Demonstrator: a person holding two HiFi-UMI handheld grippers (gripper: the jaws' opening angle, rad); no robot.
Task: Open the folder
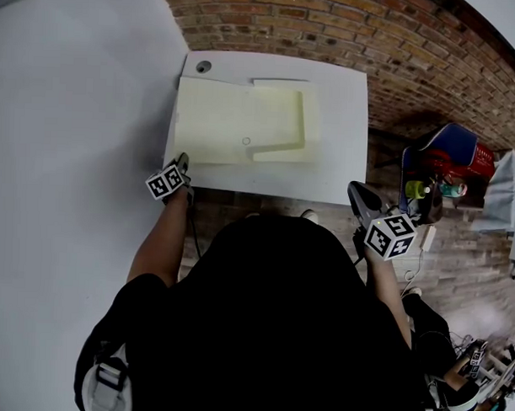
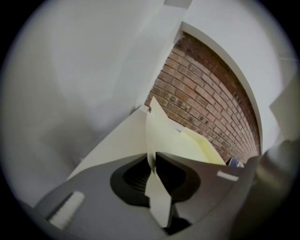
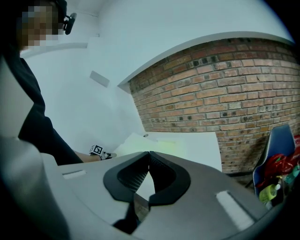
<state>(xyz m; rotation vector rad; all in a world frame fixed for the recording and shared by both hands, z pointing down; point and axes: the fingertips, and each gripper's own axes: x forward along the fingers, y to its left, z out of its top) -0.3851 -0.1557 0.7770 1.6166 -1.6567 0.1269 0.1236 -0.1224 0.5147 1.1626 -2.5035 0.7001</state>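
Head view: a pale yellow folder [image 1: 244,120] lies flat on the white surface [image 1: 343,161], upper centre of the frame. The left gripper [image 1: 181,164] sits at the folder's lower-left corner. In the left gripper view its jaws pinch a lifted sheet of the folder [image 2: 164,136]. The right gripper [image 1: 356,194] hangs off the surface's lower-right edge. In the right gripper view its jaws are closed together, with nothing between them [image 3: 149,154].
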